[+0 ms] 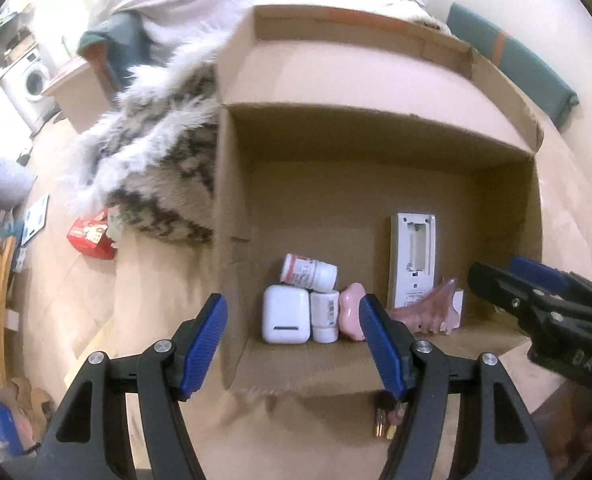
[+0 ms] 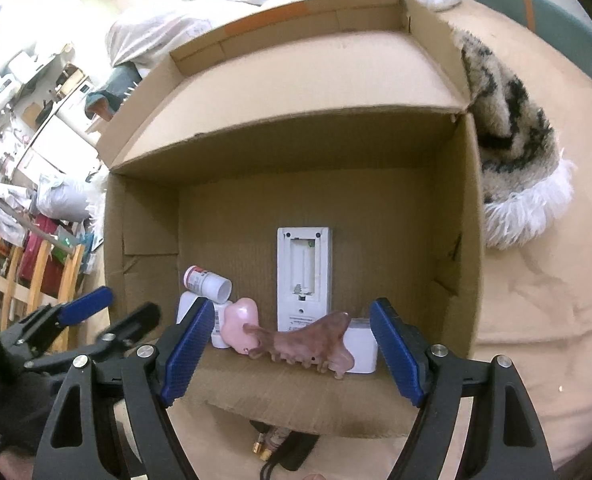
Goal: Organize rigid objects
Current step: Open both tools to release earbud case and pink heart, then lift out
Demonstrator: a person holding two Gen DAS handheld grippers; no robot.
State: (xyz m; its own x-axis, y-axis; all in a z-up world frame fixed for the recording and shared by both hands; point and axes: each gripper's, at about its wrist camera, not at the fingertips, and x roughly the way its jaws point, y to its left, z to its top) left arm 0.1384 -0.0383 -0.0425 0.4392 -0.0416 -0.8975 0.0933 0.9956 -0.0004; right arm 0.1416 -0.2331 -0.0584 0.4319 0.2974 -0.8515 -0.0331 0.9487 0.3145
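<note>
Cardboard box (image 2: 471,200) edge hides cable plugs (image 2: 262,450); both claws open, empty.

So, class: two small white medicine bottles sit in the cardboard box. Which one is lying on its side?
The medicine bottle with the red-banded label, resting on top of the white case. The other bottle stands beside that case with its cap down.

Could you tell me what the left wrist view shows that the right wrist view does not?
Only the left wrist view shows the red packet on the floor and the white case's whole front. Only the right wrist view shows the small white box almost whole behind the pink denture model. Both share the cardboard box, pill bottle, white remote, and both open, empty claws, left and right.
</note>
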